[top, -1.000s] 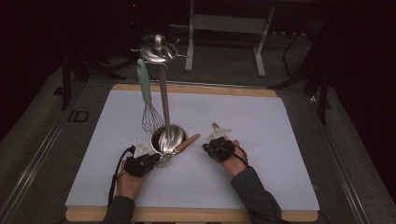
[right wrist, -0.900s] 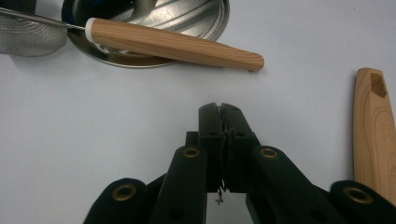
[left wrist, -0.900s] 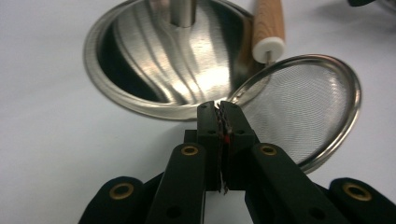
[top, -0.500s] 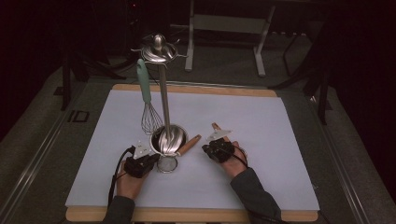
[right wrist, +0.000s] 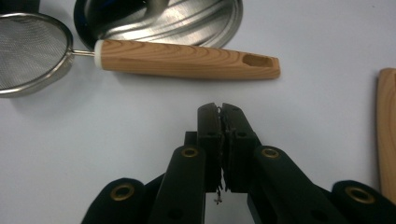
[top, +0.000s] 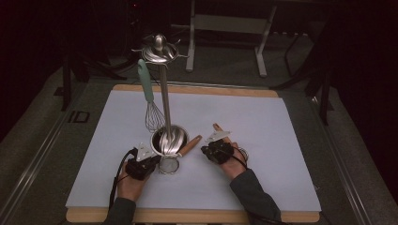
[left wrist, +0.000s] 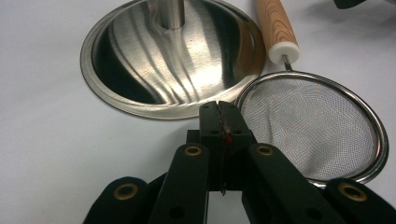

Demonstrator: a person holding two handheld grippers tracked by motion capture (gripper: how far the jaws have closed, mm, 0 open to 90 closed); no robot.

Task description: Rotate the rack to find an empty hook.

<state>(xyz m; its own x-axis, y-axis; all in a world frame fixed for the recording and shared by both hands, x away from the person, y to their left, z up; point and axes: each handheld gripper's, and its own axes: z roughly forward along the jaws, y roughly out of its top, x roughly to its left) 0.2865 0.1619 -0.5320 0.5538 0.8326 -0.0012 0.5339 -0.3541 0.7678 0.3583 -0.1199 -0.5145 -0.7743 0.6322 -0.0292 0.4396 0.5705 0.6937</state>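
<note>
Across the lower middle of the high view, the white sheet [top: 263,117] on the tabletop [top: 197,88] leaves broad bare room to the right and toward the near edge, while the stand's steel base [top: 170,139] and the sieve [top: 169,165] crowd the space between the hands. Left claw [left wrist: 219,108] is clenched on nothing, its tips just short of the sieve's rim beside the base; right claw [right wrist: 219,111] is likewise clenched and empty, close to the sieve's wooden handle [right wrist: 187,59] without touching. At the right border of the right gripper view a second wooden piece [right wrist: 386,130] is cut off, and the whisk [top: 151,101] hanging behind the pole is hard to make out.

High view looks down — both close tongs views share the strainer [left wrist: 310,123].
</note>
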